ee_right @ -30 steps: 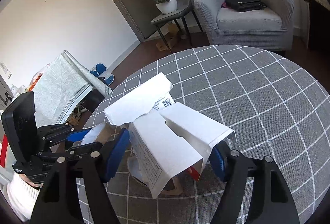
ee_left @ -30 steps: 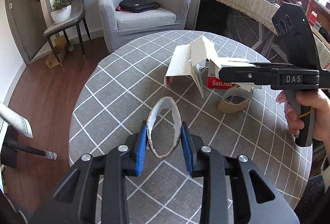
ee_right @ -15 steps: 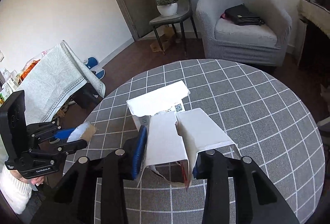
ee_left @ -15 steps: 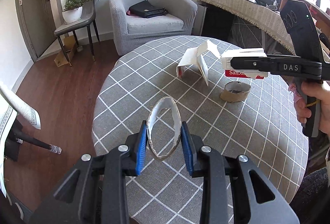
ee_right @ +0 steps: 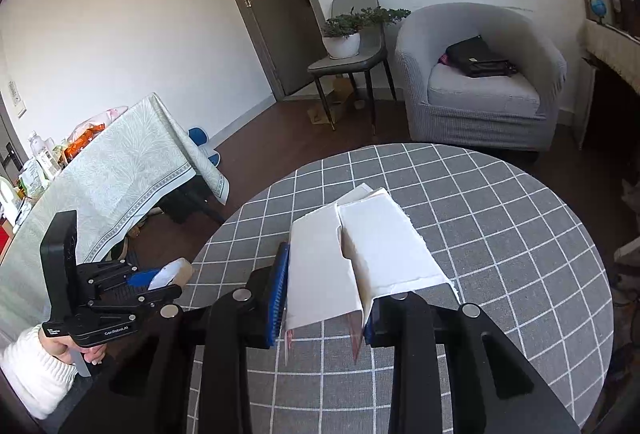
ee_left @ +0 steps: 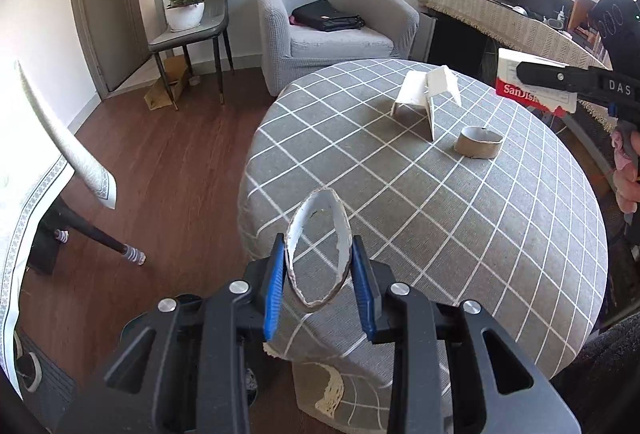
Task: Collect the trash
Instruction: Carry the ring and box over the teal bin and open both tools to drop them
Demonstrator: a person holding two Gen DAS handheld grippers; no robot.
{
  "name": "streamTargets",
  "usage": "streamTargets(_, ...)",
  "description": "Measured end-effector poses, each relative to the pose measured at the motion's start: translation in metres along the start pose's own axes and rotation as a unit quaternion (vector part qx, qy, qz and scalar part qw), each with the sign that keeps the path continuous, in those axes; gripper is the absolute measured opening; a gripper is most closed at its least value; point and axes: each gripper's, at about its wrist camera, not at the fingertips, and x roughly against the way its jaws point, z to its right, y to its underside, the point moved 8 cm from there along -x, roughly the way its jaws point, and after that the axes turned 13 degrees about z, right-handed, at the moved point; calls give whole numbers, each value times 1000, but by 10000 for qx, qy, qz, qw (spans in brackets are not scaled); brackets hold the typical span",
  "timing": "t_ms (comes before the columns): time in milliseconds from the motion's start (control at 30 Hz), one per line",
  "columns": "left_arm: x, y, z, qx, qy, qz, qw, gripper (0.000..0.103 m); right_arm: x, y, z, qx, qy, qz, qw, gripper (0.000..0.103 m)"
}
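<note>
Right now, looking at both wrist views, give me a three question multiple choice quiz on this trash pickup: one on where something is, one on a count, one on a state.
1. Where is the intact brown cardboard ring?
A. lying on the checked tablecloth
B. on the armchair
C. on the floor

2. How many pieces of trash lie loose on the table, held by neither hand-held gripper?
A. none
B. two
C. four

3. What is the right hand-held gripper doing?
A. open and empty
B. resting on the table
C. shut on a torn SanDisk box

Answers:
1 A, it sits beside the folded white card.
2 B, only the ring and the folded card remain.
3 C, its blue pads press the box sides, lifted off the table.
</note>
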Motion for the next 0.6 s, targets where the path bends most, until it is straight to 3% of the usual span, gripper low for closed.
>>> streamTargets(600, 50, 54, -102, 648, -865, -76, 9941, 34, -18, 12, -76, 376, -485, -180, 9980, 30)
